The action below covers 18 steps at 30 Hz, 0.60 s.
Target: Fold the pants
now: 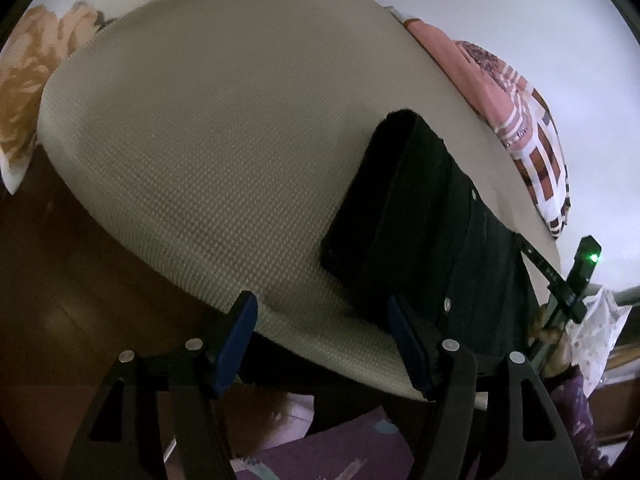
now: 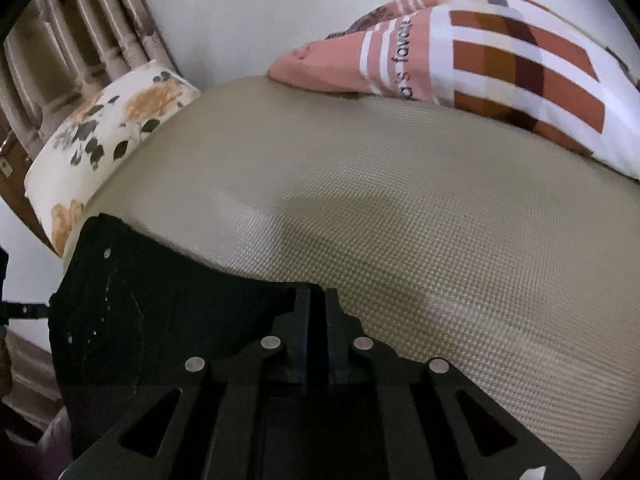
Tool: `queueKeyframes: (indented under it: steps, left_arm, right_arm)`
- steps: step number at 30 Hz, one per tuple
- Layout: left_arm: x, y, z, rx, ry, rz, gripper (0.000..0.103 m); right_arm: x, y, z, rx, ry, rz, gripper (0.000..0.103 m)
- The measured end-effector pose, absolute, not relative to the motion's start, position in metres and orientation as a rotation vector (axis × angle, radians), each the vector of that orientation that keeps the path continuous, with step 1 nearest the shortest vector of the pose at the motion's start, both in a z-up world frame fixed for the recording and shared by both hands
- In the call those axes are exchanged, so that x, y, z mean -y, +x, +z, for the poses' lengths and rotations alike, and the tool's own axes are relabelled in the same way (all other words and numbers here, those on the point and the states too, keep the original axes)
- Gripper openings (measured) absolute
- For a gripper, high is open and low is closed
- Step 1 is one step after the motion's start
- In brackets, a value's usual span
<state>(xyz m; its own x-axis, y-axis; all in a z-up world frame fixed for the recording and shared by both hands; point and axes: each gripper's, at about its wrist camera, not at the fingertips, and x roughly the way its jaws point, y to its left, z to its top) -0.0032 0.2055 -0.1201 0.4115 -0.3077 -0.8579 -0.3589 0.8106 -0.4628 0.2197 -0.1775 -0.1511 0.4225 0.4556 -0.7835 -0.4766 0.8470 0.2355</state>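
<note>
Black pants [image 1: 420,208] lie folded into a narrow stack on the right part of a beige textured mattress [image 1: 224,128], small metal rivets showing. My left gripper [image 1: 320,340] hovers open at the mattress's near edge. Its blue pads [image 1: 240,336] stand wide apart, the right one just over the pants' near end, and nothing is pinched between them. In the right wrist view the pants [image 2: 160,312] fill the lower left, and my right gripper [image 2: 316,312] is shut on their edge. That gripper [image 1: 532,250] also shows at the pants' far right side, a green light on its body.
A floral pillow [image 2: 104,128] lies at one end of the mattress and a pink, brown-checked pillow [image 2: 480,52] along the white wall. Dark wooden floor [image 1: 60,280] lies below the mattress edge. Purple patterned fabric [image 1: 340,448] shows under my left gripper.
</note>
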Motion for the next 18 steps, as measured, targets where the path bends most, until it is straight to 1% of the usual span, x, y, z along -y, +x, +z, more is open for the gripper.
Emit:
queueKeyframes:
  steps: [6, 8, 9, 10, 12, 14, 16, 18]
  left_arm:
    - [-0.194, 0.005, -0.12, -1.171, -0.705, -0.088, 0.068]
    - [-0.183, 0.01, -0.117, -1.166, -0.663, -0.123, 0.068]
    - [-0.179, 0.014, -0.117, -1.171, -0.65, -0.123, 0.066]
    - [-0.177, 0.017, -0.118, -1.165, -0.659, -0.134, 0.062]
    - [-0.174, 0.02, -0.11, -1.136, -0.616, -0.107, 0.045]
    - [-0.174, 0.024, -0.096, -1.094, -0.573, -0.084, 0.021]
    - [-0.172, 0.031, -0.081, -1.054, -0.538, -0.076, 0.019]
    - [-0.163, 0.044, -0.059, -0.989, -0.45, -0.086, 0.018]
  right_arm:
    - [0.179, 0.221, -0.153, -0.974, -0.018, 0.574, 0.005]
    - [0.182, 0.222, -0.154, -0.978, 0.005, 0.575, 0.006]
    - [0.182, 0.222, -0.154, -0.977, 0.006, 0.575, 0.006]
    - [0.182, 0.222, -0.154, -0.975, 0.01, 0.574, 0.007]
    - [0.183, 0.222, -0.154, -0.973, 0.016, 0.572, 0.008]
    - [0.184, 0.222, -0.154, -0.972, 0.028, 0.574, 0.008]
    - [0.187, 0.222, -0.153, -0.962, 0.045, 0.572, 0.01]
    - [0.193, 0.22, -0.15, -0.932, 0.063, 0.549, 0.009]
